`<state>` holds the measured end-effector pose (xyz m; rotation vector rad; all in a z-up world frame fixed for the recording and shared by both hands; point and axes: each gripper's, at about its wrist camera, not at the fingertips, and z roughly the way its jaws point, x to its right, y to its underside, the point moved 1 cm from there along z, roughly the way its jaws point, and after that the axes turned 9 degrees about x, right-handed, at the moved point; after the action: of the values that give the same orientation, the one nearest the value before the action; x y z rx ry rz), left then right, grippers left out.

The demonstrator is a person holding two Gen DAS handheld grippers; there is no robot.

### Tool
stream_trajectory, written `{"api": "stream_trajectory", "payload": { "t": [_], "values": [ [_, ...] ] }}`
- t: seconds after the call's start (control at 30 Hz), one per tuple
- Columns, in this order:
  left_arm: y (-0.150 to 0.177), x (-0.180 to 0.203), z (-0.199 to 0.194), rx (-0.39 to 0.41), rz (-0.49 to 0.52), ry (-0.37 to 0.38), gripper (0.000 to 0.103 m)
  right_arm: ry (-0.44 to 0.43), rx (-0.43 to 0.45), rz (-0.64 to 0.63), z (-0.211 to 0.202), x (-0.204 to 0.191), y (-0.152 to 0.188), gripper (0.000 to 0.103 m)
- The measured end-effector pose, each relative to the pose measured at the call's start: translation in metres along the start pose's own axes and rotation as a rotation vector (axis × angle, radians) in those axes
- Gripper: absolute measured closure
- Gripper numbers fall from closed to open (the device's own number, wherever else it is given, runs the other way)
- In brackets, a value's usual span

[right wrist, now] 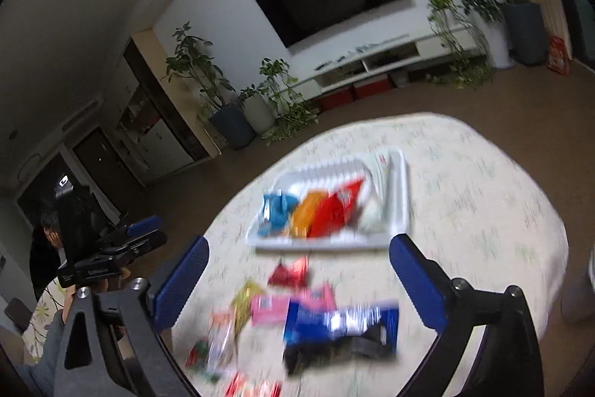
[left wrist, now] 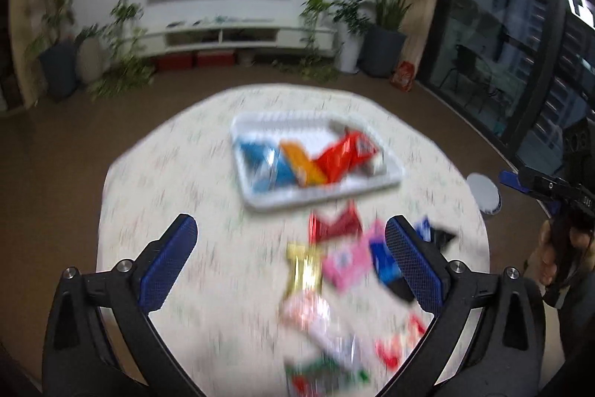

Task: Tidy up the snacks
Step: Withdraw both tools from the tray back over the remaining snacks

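Left gripper (left wrist: 290,261) and right gripper (right wrist: 299,276) held spread above loose snacks (right wrist: 308,315), nothing pinched, white tray (left wrist: 260,199) seemingly loaded with packets, counter (left wrist: 167,173) blurred.

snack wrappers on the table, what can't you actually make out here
- Print on the loose snacks: left wrist view, motion blur hides brands.
- White tray contents: right wrist view, only blue, orange and red smears; exact count unclear.
- Packets at the bottom: right wrist view, cut off by the frame edge.
- Dark blue packet: left wrist view, partly hidden behind the left gripper's finger.
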<state>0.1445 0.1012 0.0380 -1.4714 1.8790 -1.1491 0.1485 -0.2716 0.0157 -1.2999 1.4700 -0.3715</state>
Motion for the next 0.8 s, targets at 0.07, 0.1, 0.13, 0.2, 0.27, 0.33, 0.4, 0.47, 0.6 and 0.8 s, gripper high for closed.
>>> {"api": "stream_trajectory", "payload": {
  "t": [0.07,0.1,0.13,0.2,0.27,0.33,0.4,0.47,0.6,0.8],
  "values": [
    [0.03,0.002,-0.015,-0.044,0.005,-0.022,0.0,0.034,-0.011,0.011,-0.017,-0.004,0.024,0.003],
    [0.047,0.005,-0.022,-0.07,0.011,-0.018,0.0,0.046,-0.013,0.012,-0.023,-0.006,0.034,0.003],
    [0.059,0.007,-0.027,-0.084,0.018,-0.014,0.0,0.052,-0.016,0.004,-0.03,-0.011,0.046,0.003],
    [0.081,0.008,-0.037,-0.111,0.012,-0.012,0.0,0.058,-0.04,-0.055,-0.036,-0.026,0.068,0.004],
    [0.1,0.009,-0.043,-0.132,-0.024,0.028,0.0,0.065,-0.069,-0.118,-0.042,-0.038,0.085,0.005],
    [0.111,0.013,-0.046,-0.149,-0.011,0.06,0.0,0.055,-0.105,-0.164,-0.045,-0.049,0.101,0.006],
    [0.116,0.019,-0.048,-0.165,0.029,0.071,0.0,0.037,-0.128,-0.18,-0.045,-0.057,0.111,0.008],
    [0.116,0.025,-0.048,-0.174,0.059,0.088,0.0,0.032,-0.147,-0.193,-0.044,-0.065,0.12,0.01],
    [0.114,0.037,-0.038,-0.227,0.157,0.136,0.0,0.022,-0.169,-0.232,-0.04,-0.08,0.134,0.011],
    [0.118,0.047,-0.023,-0.254,0.225,0.167,0.0,0.034,-0.187,-0.238,-0.038,-0.082,0.139,0.013]
  ]
}}
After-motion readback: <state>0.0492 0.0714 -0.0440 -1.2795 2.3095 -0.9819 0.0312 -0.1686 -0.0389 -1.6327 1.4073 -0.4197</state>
